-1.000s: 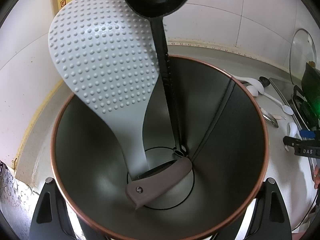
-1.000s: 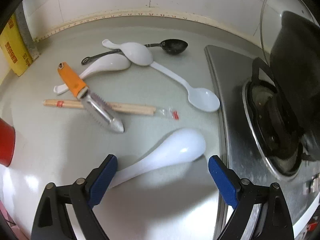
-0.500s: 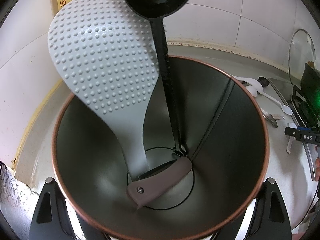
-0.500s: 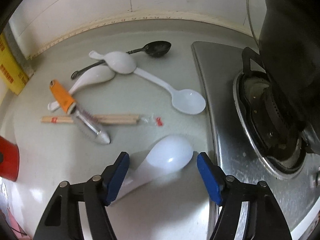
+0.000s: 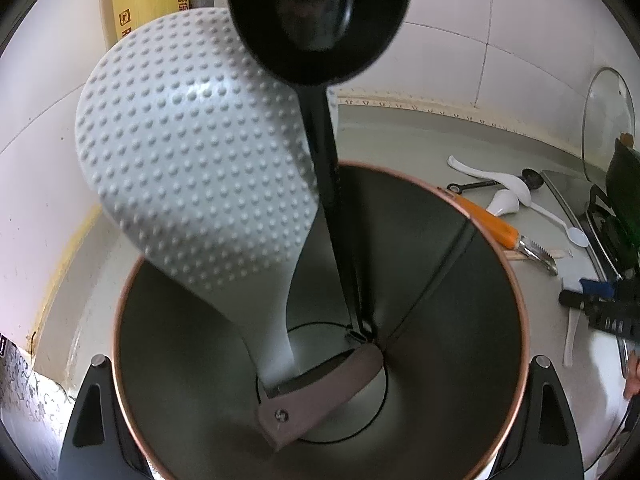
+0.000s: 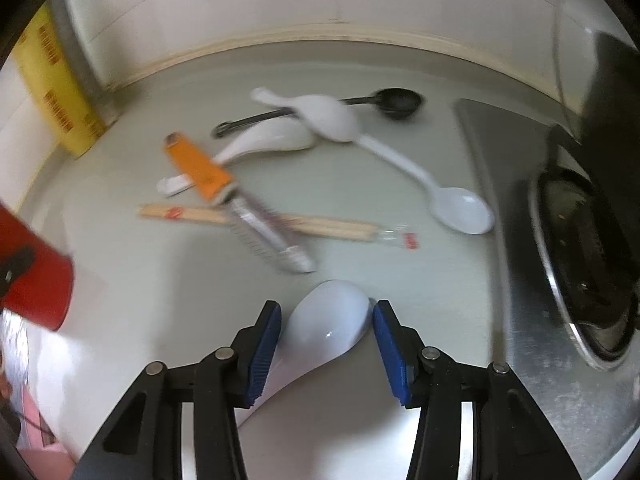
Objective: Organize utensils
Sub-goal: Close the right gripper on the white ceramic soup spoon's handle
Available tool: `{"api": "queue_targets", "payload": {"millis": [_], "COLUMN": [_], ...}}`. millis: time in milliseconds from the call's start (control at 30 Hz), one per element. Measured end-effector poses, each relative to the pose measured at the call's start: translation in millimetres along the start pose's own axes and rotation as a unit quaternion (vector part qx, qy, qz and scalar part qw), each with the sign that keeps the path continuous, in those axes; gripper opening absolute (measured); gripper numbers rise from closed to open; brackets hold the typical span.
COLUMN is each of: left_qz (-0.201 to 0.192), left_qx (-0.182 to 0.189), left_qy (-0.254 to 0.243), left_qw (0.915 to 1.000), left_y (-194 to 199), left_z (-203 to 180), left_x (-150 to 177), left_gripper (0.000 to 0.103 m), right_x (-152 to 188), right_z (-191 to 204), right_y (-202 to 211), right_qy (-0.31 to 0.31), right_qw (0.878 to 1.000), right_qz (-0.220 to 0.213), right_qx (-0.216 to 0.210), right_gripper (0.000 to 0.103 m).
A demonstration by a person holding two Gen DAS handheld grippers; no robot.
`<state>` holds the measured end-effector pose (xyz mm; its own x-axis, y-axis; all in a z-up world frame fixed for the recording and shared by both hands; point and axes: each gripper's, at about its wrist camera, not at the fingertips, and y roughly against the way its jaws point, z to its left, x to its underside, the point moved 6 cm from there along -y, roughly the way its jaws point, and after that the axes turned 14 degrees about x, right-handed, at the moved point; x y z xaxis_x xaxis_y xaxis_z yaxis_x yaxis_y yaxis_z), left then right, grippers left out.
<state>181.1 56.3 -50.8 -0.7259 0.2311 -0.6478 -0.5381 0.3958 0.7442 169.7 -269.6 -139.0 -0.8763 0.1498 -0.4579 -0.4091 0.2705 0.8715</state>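
Closing in on the white ladle-shaped spoon (image 6: 332, 320), the right gripper (image 6: 325, 350) has its blue pads (image 6: 262, 350) on either side of the bowl — jaws have just been narrowing, a sliver of gap remaining at each side, so nothing is clamped yet. That spoon lies on the grey counter (image 6: 168, 300), just in front of the orange-handled peeler (image 6: 224, 188) and the chopsticks (image 6: 256, 220). Left of the peeler, the left gripper (image 5: 316, 452) is clenched on the copper-rimmed utensil holder (image 5: 516, 304) — inside stand a dimpled rice paddle (image 5: 192, 184) and a black ladle (image 5: 320, 16).
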Motion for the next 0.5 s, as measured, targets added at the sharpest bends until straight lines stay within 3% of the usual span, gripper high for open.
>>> {"api": "queue_targets", "payload": {"millis": [233,500], "left_qz": [-0.01,-0.011], "left_qx": [-0.008,-0.005], "left_qy": [0.002,0.001], "left_qw": [0.9999,0.9999], "left_y": [6,16], "left_z": [-5,-10], "left_x": [-1,6], "left_gripper": [0.09,0.09], "right_x": [16,21], "right_z": [30,33], "right_y": [12,16], "right_qy": [0.052,0.064], "right_qw": [0.999,0.998], "right_qz": [-0.01,-0.007], "right_qx": [-0.009,-0.012], "right_gripper": [0.05,0.051]}}
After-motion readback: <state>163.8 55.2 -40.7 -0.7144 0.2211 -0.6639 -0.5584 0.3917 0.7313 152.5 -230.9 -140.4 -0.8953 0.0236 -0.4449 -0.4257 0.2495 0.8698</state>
